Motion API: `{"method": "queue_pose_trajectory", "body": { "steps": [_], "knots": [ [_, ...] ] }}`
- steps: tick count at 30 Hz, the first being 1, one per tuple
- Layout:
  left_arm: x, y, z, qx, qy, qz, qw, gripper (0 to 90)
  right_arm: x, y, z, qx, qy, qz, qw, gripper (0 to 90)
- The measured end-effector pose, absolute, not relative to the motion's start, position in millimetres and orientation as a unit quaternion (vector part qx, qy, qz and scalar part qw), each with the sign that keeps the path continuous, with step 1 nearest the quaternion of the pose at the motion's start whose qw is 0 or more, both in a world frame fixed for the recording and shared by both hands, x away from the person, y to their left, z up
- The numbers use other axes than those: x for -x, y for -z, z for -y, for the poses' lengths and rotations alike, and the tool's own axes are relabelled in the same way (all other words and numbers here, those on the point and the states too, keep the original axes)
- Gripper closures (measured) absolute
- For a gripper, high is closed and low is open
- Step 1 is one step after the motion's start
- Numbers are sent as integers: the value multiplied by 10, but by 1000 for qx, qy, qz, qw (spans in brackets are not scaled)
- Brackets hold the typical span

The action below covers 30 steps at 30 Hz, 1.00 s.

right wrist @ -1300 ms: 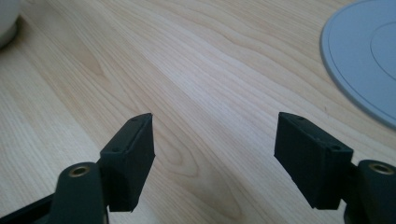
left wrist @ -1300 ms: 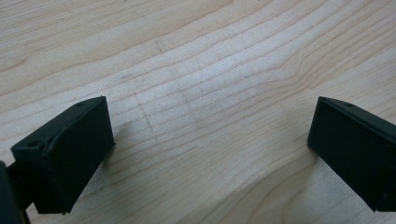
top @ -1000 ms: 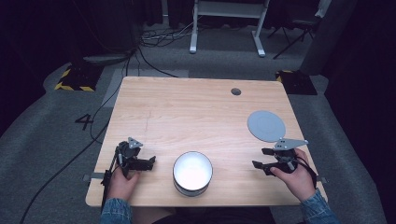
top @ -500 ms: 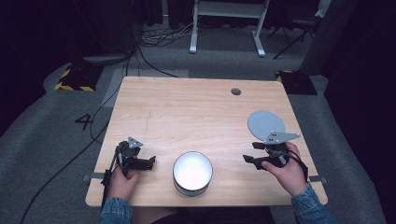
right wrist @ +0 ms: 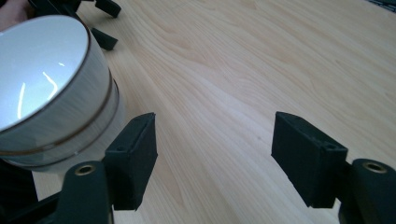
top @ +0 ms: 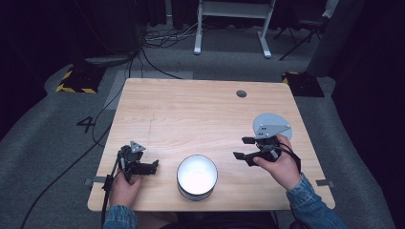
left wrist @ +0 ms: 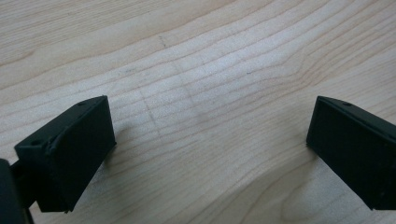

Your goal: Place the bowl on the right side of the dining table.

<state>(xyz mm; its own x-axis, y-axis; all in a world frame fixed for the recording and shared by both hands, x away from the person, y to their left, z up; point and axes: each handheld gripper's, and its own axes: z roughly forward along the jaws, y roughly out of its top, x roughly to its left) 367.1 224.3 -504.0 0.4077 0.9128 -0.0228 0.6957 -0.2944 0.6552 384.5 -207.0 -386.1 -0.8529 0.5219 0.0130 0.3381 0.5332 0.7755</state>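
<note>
Holding empty, the right gripper (top: 244,148) had its jaws well apart above the table (top: 191,109), nothing between them; the person's right hand (top: 279,167) covered most of its body, and the grey plate on top hid part of the grey disc (top: 277,125) lying just behind it. Bowl (top: 197,176): white, upright, off this gripper's tips toward the left gripper, near but apart. In the right gripper view the bowl (right wrist: 46,93) sat just beside the left-hand jaw, cut off by the frame edge; contact could not be judged, though a gap showed in the high view. Base of bowl was hidden behind that jaw.

Left gripper (top: 152,166): jaws also spread apart, gripping nothing, tips pointed toward the bowl and stopped short of it. Its own view showed bare wood grain between the jaws (left wrist: 205,116), both jaw bases cut off at the bottom edge. The left hand (top: 123,187) hid the rear of the tool. Small dark round mark (top: 241,93) far beyond both grippers; nature unclear.
</note>
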Motion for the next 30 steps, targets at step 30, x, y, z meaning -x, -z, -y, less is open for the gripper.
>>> {"method": "queue_pose_trajectory", "body": {
  "steps": [30],
  "knots": [
    [-3709, 5045, -2241, -782, -184, -513, 301, 4, -3919, 3826, 1194, -196, -420, -883, 68, 326]
  ]
}}
